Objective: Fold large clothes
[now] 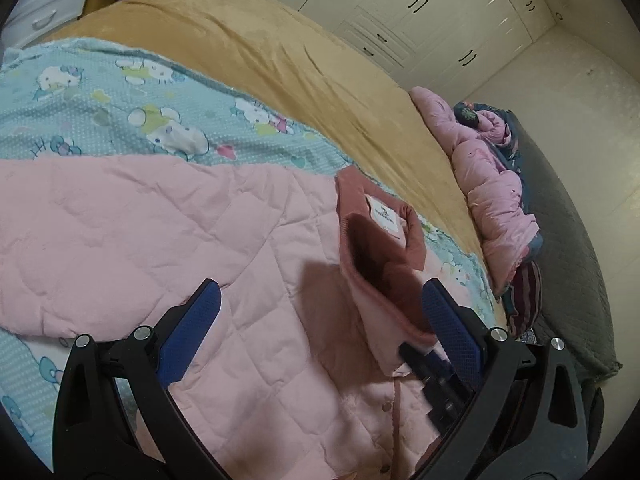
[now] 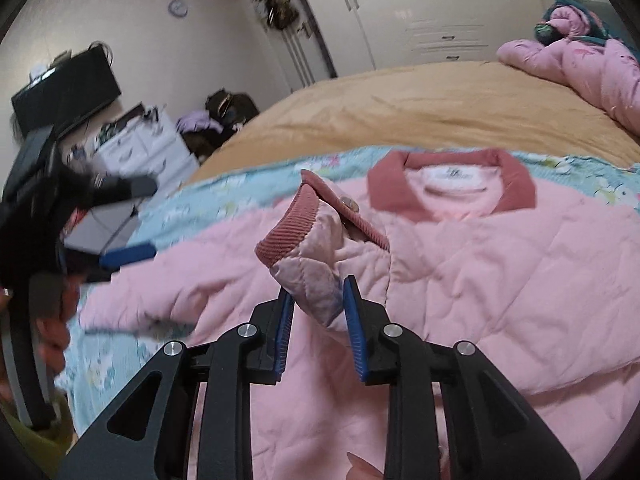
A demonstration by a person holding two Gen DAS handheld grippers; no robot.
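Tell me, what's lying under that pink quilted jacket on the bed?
Under the pink quilted jacket lies a light blue cartoon-print sheet, showing around its edges, with a tan blanket beyond. Whatever sits directly beneath the jacket's middle is covered.

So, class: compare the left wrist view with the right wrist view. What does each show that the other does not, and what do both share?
Only the left wrist view: the left gripper open over the jacket, and a grey cover.
Only the right wrist view: the right gripper shut on the sleeve cuff, a wall clock, a black screen.
Both: the pink quilted jacket, its collar, the tan blanket.
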